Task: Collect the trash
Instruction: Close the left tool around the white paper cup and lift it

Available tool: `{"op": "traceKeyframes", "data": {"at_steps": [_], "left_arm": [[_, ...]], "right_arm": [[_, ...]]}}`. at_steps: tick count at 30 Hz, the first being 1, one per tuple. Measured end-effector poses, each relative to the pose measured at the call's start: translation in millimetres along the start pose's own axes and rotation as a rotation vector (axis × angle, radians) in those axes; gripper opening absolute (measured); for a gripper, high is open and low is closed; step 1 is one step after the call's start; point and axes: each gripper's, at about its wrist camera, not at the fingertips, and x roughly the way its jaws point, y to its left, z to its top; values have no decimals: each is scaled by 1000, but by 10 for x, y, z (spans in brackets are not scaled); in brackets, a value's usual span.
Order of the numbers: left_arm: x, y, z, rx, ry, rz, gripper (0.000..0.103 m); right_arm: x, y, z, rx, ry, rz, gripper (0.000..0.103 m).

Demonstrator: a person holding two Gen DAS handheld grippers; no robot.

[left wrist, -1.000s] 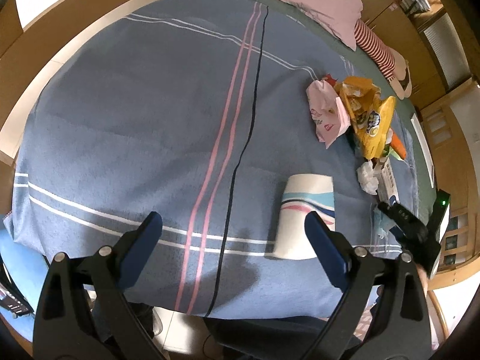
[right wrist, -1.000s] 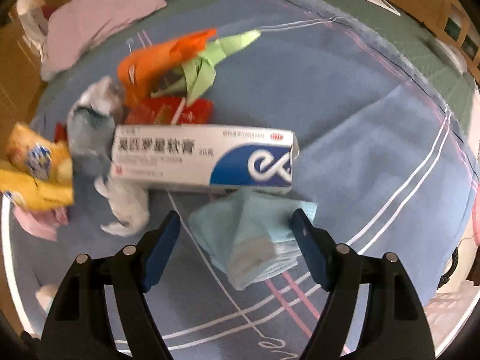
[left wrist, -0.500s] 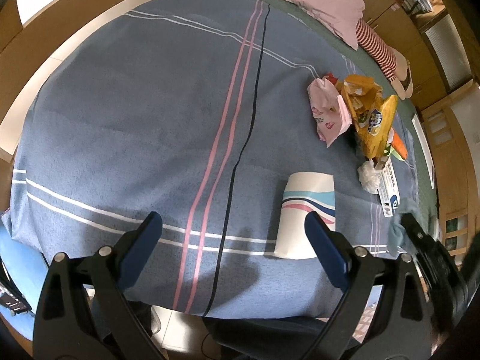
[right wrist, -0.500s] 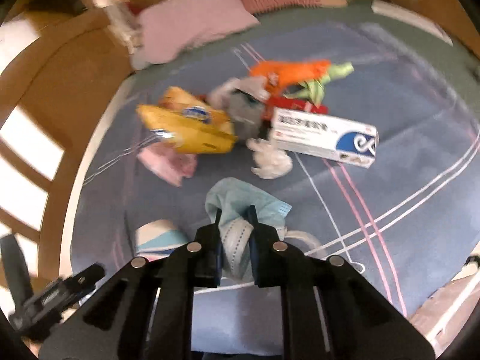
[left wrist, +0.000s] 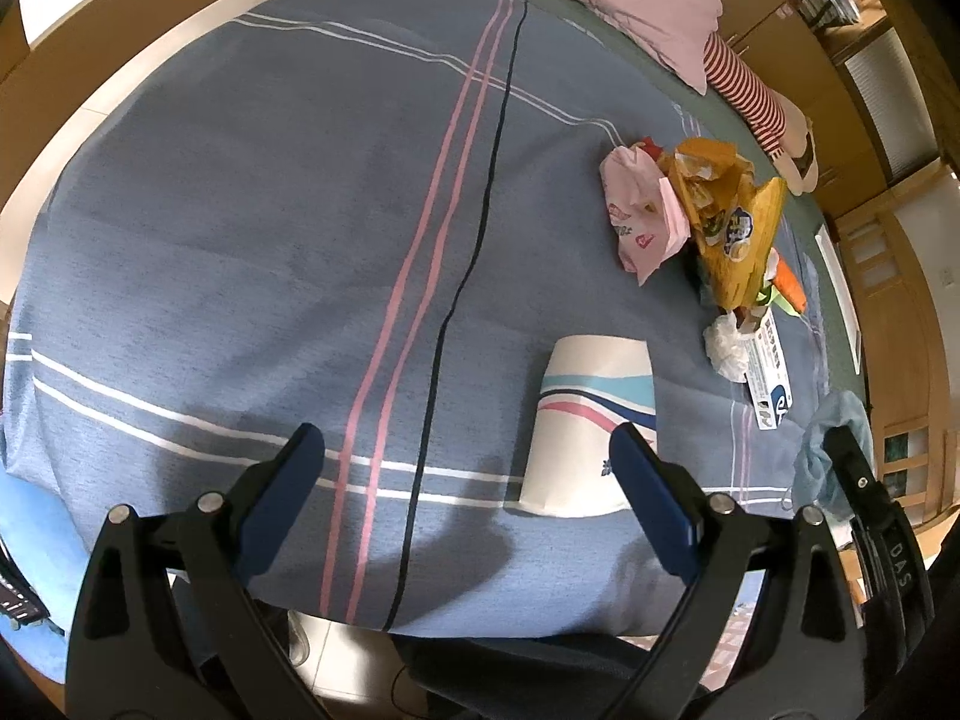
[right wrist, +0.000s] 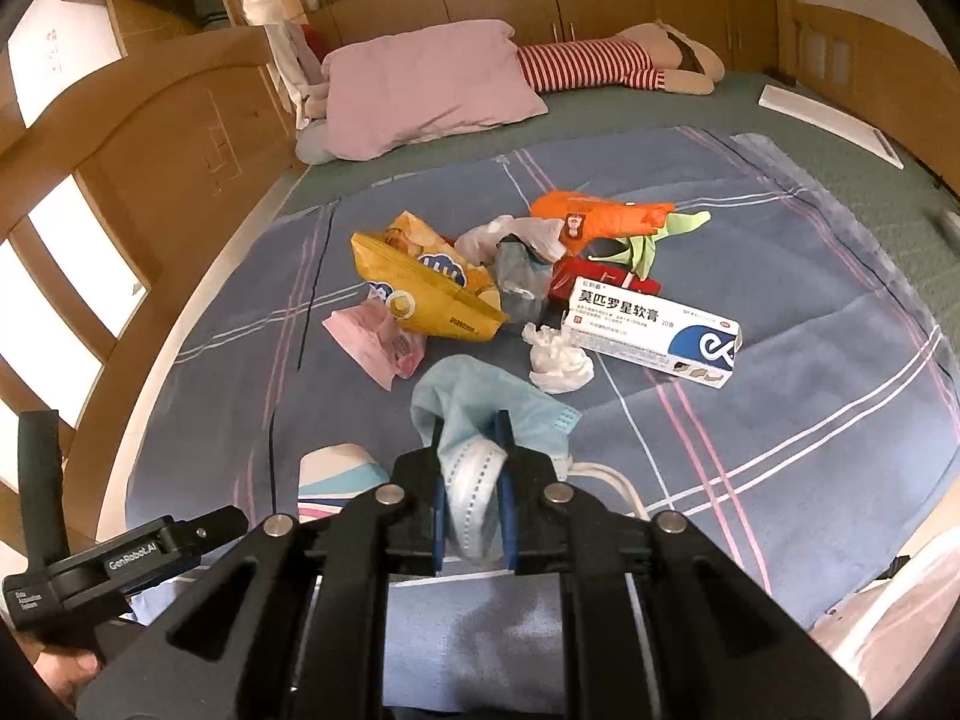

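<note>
My right gripper (right wrist: pixel 471 426) is shut on a light blue face mask (right wrist: pixel 480 402) and holds it above the bed; the mask also shows in the left wrist view (left wrist: pixel 831 444). My left gripper (left wrist: pixel 465 450) is open and empty, just in front of a white paper cup (left wrist: pixel 591 420) lying on its side on the blue striped blanket (left wrist: pixel 270 210). The cup shows in the right wrist view (right wrist: pixel 336 468). A trash pile lies beyond: yellow snack bag (right wrist: pixel 420 294), pink wrapper (right wrist: pixel 378 342), crumpled tissue (right wrist: pixel 558 354), white ointment box (right wrist: pixel 654 330), orange wrapper (right wrist: pixel 594 219).
A pink pillow (right wrist: pixel 432 90) and a striped stuffed doll (right wrist: pixel 600 63) lie at the head of the bed. Wooden bed frame and cabinets (right wrist: pixel 180 138) surround it. The blanket's front edge (left wrist: pixel 480 612) drops to the floor.
My right gripper closed on the face mask, lifted it off the blanket and pulled back from the pile. My left gripper stayed open near the cup.
</note>
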Motion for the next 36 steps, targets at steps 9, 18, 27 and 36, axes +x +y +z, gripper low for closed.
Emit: {"op": "traceKeyframes", "data": {"at_steps": [9, 18, 27, 36], "left_arm": [[3, 6, 2, -11, -5, -18, 95], [13, -45, 12, -23, 1, -183, 95], [378, -460, -91, 76, 61, -139, 95], [653, -577, -178, 115, 47, -21, 73]], "right_arm": [[-25, 14, -9, -3, -11, 5, 15], [-54, 20, -11, -6, -29, -2, 15], [-98, -16, -19, 13, -54, 0, 15], [-127, -25, -27, 16, -66, 5, 15]]}}
